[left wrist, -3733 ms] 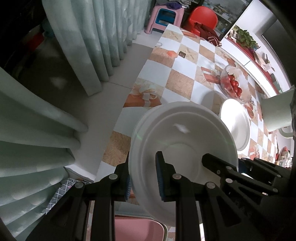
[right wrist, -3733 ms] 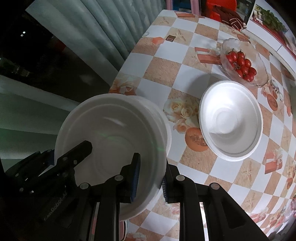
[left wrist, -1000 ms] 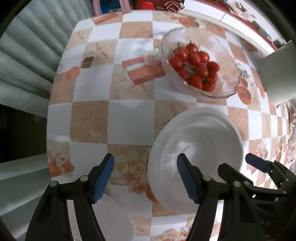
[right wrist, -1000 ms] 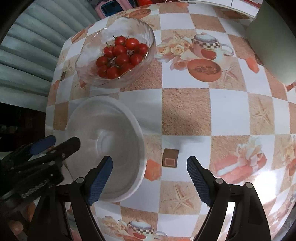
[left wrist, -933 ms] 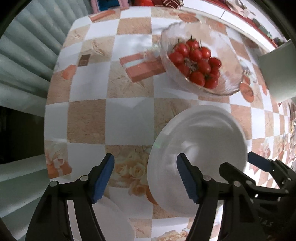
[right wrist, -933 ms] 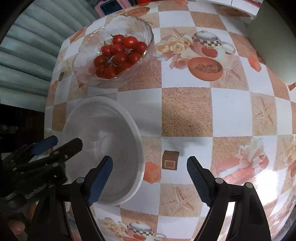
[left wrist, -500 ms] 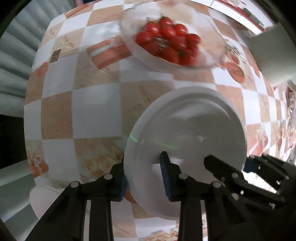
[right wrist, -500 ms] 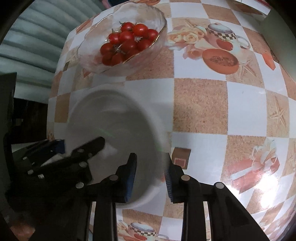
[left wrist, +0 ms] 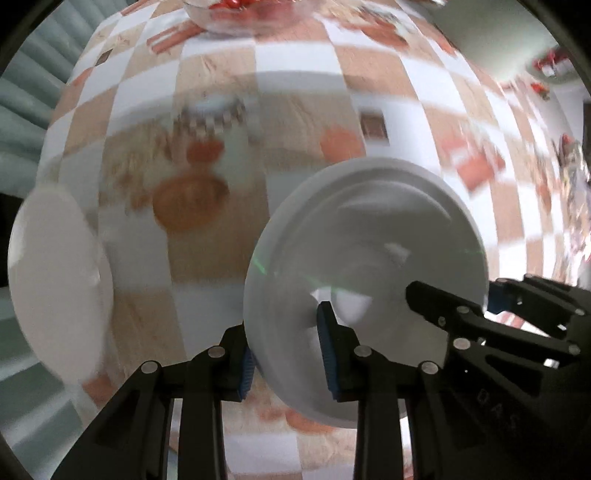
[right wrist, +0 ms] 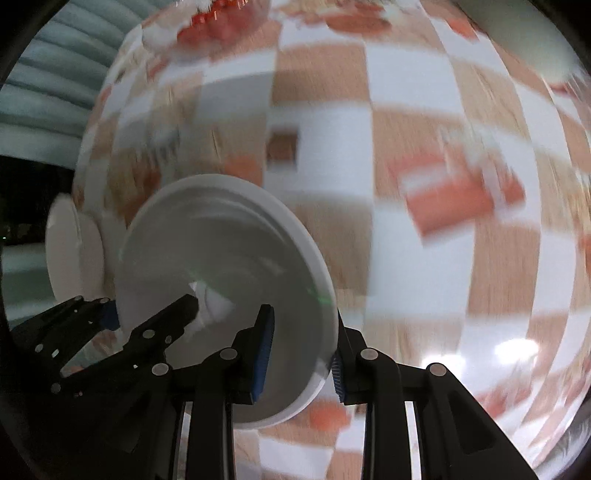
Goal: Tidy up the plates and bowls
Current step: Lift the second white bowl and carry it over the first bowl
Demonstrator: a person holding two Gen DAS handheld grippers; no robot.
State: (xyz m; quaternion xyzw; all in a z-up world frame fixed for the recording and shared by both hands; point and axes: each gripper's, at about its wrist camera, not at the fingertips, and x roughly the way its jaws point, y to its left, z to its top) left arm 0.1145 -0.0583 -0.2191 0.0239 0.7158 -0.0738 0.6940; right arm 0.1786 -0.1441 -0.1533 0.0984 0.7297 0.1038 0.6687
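A white foam bowl is held in the air over the checkered table by both grippers. My left gripper is shut on the bowl's near-left rim. My right gripper is shut on the opposite rim of the same bowl. Each gripper shows in the other's view, clamped on the far side. A second white bowl sits at the table's left edge, and it also shows in the right wrist view. Both views are blurred by motion.
A glass bowl of cherry tomatoes stands at the far side of the checkered tablecloth. A pale green container is at the far right. Curtains hang beyond the table's left edge.
Both grippers were open around the bowl on the table, then closed on its rims and lifted it. The views have swung away from the tomato bowl toward the near part of the table.
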